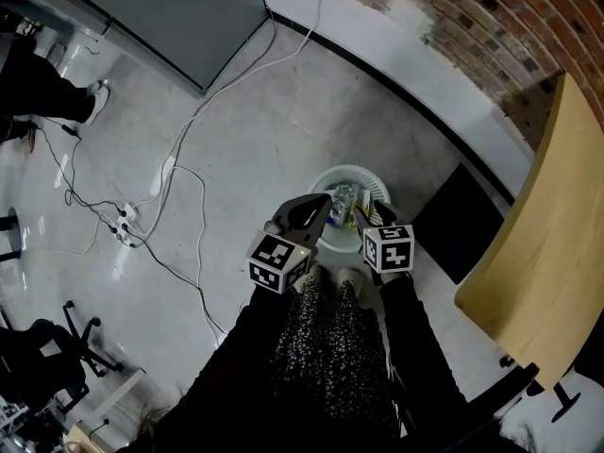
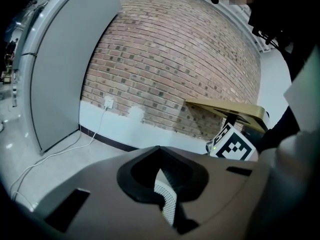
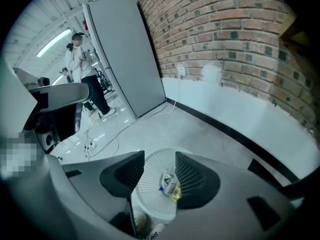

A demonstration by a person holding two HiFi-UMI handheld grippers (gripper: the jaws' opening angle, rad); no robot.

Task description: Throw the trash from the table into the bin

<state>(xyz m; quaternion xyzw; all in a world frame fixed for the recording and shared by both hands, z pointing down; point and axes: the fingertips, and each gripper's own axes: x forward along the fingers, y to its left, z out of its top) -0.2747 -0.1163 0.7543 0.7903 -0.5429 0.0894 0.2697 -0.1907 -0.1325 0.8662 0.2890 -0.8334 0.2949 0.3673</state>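
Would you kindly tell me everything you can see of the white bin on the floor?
The bin is a round white basket with perforated, plastic-looking walls that flare toward an open rim. It stands upright on the grey floor, just ahead of the person's shoes. Inside lies crumpled trash, silvery with yellow and blue bits. The right gripper hangs above it, jaws open, not touching it.

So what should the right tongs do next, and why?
Probably lift away and go back to the table for more. The right tongs stand open with nothing between them, and the trash already lies in the bin right below.
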